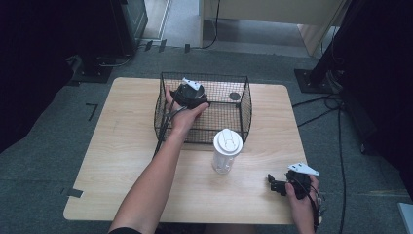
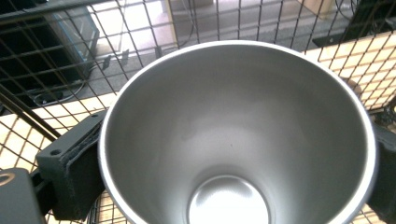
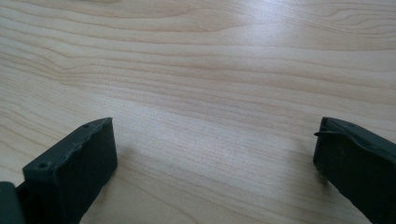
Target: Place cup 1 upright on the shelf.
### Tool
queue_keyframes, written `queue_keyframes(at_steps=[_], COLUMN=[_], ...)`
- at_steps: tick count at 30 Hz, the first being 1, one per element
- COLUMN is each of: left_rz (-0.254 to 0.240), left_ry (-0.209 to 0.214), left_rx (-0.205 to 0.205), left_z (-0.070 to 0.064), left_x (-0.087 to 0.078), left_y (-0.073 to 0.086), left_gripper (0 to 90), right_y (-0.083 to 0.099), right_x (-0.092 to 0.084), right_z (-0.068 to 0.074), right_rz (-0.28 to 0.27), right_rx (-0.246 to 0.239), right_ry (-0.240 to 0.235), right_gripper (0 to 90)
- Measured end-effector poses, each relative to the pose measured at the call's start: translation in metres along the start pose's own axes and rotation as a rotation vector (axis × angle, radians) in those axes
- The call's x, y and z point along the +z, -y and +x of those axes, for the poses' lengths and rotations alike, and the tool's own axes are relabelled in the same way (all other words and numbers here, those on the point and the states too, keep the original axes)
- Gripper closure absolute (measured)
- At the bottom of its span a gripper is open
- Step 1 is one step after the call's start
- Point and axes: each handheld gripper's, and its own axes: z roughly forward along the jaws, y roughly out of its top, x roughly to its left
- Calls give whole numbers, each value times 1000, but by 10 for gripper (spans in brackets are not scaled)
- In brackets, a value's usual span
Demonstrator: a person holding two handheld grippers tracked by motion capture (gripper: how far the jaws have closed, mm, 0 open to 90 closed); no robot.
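1. A steel cup [image 2: 233, 140], smooth and brushed inside, round and tapering from a wide rim to a small flat bottom, is seen in the left gripper view; its mouth is turned toward that camera, so its long axis runs along the line of the jaws.
2. The cup is clamped at its rim between the two black jaws of the left gripper [image 1: 190, 95], one at each side.
3. Cup and gripper are held inside a black wire-mesh basket [image 1: 246, 109], a square-celled box standing at the far middle of the table.
4. Just in front of the basket, a clear bottle [image 1: 226, 152] with a white lid is set upright.
5. The right gripper [image 3: 215, 154] is rested near the right front corner of the pale wood-grain table [image 1: 122, 146], its jaws spread wide with nothing between them.
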Motion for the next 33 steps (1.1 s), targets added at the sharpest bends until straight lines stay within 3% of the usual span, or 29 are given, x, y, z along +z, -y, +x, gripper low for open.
queue_keyframes(at_steps=[15, 23, 27, 33], left_rz=[-126, -194, -240, -276], left_ry=[-12, 18, 49, 55], left_rx=[-33, -62, -82, -85], left_z=[3, 11, 18, 25], left_x=[-23, -43, -59, -76], left_y=[-16, -24, -23, -19], left_gripper=[21, 21, 21, 21], right_y=[0, 0, 0, 0], right_x=[0, 0, 0, 0], right_z=[0, 0, 0, 0], right_rz=[0, 1, 0, 0], right_rx=[1, 1, 1, 1], right_ry=[0, 0, 0, 0], right_gripper=[0, 0, 0, 0])
